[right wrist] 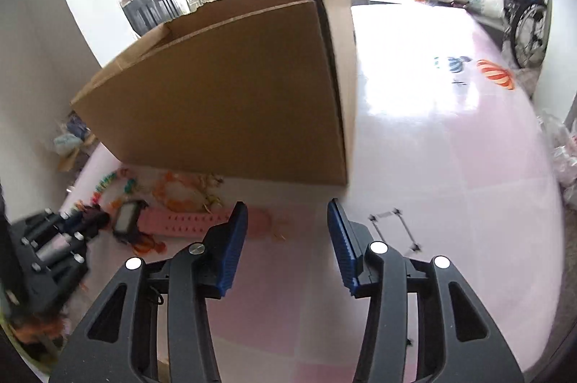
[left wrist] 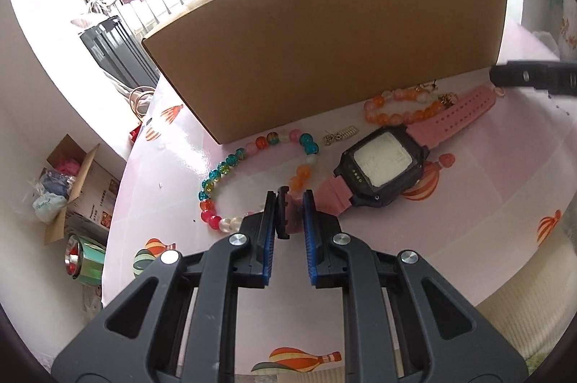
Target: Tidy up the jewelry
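A pink-strapped watch with a black case lies on the table in front of a cardboard box. My left gripper is shut on the strap's buckle end. The watch's other strap runs to the upper right, over an orange bead bracelet. A multicoloured bead bracelet lies left of the watch, with a small gold charm between them. In the right wrist view my right gripper stands open above the table, beside the free tip of the pink strap, with nothing between the pads.
The tall cardboard box stands close behind the jewelry. A small thin metal piece lies right of my right gripper. The table has a pale pink cloth with balloon prints. My left gripper shows at the left edge.
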`<state>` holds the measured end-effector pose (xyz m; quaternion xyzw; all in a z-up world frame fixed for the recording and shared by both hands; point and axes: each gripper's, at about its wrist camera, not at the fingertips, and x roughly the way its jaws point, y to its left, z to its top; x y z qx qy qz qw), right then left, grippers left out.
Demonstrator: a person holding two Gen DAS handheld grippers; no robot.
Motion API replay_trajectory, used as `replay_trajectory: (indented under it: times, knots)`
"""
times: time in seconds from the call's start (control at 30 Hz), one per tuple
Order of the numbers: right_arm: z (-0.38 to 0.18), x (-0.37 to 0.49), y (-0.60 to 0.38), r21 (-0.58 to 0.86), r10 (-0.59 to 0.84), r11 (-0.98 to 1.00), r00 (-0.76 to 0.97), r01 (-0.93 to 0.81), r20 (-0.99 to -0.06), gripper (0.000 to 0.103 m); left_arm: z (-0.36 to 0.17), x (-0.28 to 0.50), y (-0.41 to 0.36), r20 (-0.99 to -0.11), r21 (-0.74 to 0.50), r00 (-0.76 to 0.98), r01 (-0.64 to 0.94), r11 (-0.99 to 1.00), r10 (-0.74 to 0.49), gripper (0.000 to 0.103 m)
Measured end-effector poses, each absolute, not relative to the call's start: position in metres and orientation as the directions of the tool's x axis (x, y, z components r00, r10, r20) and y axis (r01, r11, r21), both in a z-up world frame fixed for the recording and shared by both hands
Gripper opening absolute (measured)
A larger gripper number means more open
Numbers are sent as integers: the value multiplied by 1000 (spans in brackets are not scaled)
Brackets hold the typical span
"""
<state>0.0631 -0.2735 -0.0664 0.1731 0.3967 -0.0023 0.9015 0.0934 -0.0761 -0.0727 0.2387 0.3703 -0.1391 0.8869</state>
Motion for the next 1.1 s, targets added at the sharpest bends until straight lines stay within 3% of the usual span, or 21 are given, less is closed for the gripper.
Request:
replay_trajectory:
  times: [0.13, 0.37, 0.73, 1.0, 1.1]
  knots:
    - [-66, 69, -270, 391, 226, 915, 674, 100, -703, 45, -79, 93, -82, -713, 343, 699, 420, 840, -58, 14]
    - [-64, 67, -256, 354, 188, 927, 664, 123, -724, 45, -86, 81, -87, -716, 329, 695, 424, 844, -71, 14]
    - [-52, 63, -257, 441, 278, 892, 650, 99, -707, 45, -86, 87, -79, -718, 319, 692, 426, 847, -78, 14]
    - [-62, 69, -254, 377, 205, 915, 638, 144, -742, 46, -86, 88, -77, -718, 320, 692, 428, 845, -79, 14]
    - [-63, 74, -253, 376, 205, 917, 645, 137, -736, 51, -86, 89, -76, -721, 311, 688, 427, 849, -83, 14]
